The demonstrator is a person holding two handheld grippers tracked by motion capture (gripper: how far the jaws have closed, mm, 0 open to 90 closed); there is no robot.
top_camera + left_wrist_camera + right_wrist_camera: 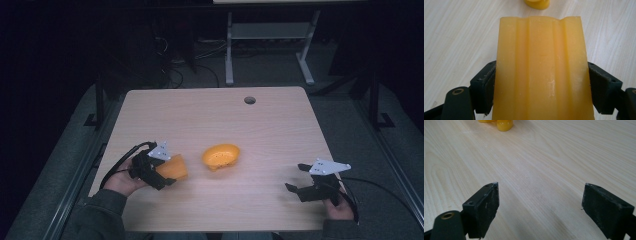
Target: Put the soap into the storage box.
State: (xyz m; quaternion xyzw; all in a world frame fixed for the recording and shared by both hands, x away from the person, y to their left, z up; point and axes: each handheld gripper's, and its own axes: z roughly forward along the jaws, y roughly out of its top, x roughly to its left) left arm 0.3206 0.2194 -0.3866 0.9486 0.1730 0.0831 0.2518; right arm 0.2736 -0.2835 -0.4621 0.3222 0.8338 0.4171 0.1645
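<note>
Left gripper, at 8 o'clock on the worktop, is clamped on an orange ribbed block, its jaws pressing both sides; whether the block is lifted or resting cannot be told. An orange bowl sits just beside it, toward 3 o'clock, apart from the block. Right gripper, at 4 o'clock, has its jaws wide apart, holding nothing. Judged progress: block grasped; moving it to the bowl remains.

The left gripper, low at the near left, has its jaws clamped together, while the right gripper, near right, holds its jaws wide apart.
</note>
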